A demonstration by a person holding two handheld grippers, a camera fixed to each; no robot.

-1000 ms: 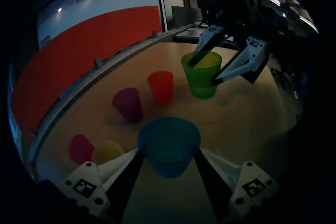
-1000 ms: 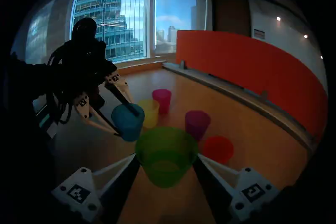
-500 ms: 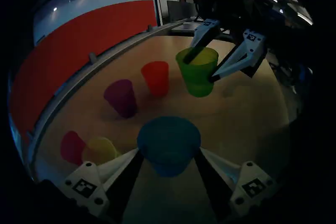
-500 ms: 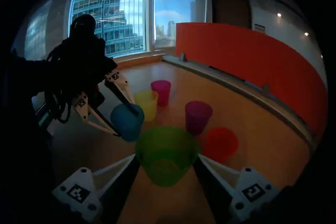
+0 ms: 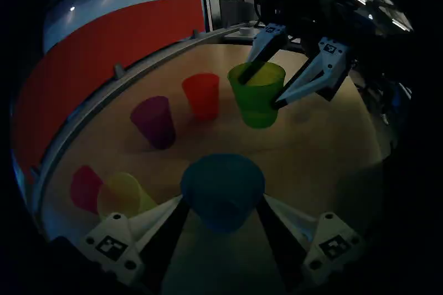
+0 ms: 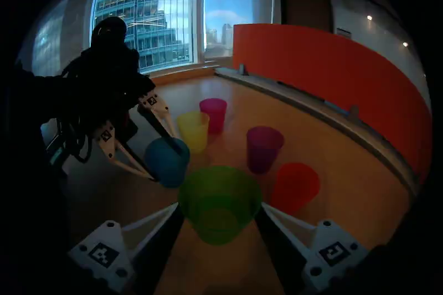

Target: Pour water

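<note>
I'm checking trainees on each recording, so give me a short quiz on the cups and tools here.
1. True or false: the left tool grips the blue cup.
2. Fill in: the right tool grips the ___ cup.
3. How many cups stand unheld on the table? A two, B four, C six.
Key: 1 true; 2 green cup; 3 B: the yellow cup, pink cup, purple cup and red cup.

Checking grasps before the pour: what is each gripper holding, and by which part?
Left gripper clamps the blue cup by its sides; right gripper clamps the green cup likewise.
</note>
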